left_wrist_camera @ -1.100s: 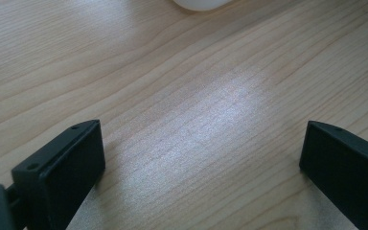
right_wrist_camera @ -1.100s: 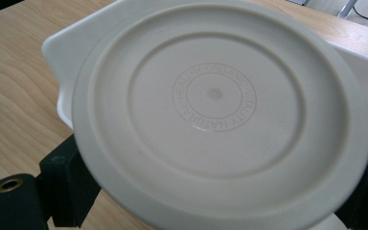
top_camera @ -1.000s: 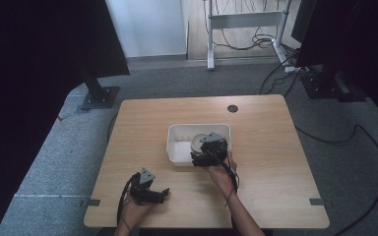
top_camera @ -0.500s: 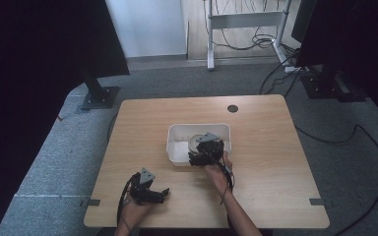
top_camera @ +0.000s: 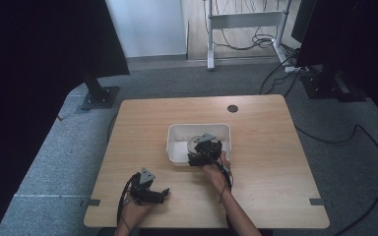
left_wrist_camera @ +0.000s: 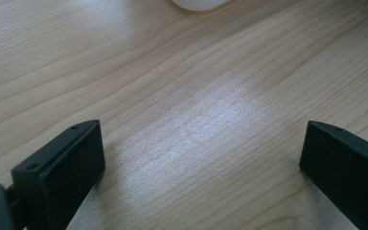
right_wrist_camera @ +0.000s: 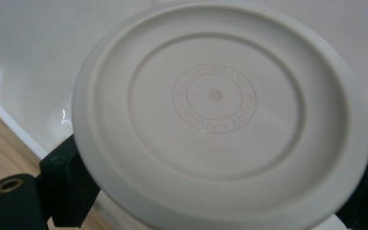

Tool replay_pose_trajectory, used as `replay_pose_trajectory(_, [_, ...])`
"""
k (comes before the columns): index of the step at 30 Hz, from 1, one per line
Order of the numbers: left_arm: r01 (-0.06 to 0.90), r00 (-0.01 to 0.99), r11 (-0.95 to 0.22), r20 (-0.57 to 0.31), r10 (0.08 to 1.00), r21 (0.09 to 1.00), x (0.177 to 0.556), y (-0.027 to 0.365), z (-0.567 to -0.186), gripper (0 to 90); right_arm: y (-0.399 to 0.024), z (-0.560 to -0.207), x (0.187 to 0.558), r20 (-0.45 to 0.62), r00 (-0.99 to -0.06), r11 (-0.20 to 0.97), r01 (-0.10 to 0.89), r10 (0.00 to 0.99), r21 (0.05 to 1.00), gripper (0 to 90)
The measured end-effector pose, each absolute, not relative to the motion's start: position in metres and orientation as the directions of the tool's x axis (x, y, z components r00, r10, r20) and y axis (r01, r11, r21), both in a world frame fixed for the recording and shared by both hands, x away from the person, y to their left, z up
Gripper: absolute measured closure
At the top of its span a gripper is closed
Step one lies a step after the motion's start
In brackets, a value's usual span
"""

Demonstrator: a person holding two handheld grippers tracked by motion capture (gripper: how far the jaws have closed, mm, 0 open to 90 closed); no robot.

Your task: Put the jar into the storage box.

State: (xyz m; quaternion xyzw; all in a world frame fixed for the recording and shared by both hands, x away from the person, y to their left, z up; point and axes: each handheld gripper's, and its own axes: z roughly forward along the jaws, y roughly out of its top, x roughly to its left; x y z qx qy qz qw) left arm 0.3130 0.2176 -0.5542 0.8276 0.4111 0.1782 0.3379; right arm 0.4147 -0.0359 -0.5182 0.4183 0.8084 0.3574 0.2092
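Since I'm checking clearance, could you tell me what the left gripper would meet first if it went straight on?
Probably the white bin: beyond the open left gripper lies bare table, then the bin's edge, though depth is unclear.

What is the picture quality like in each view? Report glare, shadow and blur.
High view: dark panels left and right, the table evenly lit, detail soft. Left gripper view: a pale sheen on the wood between the open left claw. Right gripper view: the white lid is sharp enough to show embossed lettering; the tray behind is softer.
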Motion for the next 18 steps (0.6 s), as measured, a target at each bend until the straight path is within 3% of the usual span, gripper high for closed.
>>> replay_pose_trajectory(18, [0.560,0.600,-0.436,0.019,0.800,0.705,0.3130,0.2178,-0.5541,1.3,-0.0422,-0.5189,0.4236,0.031,-0.577,0.378,0.573,0.816,0.727,8.8])
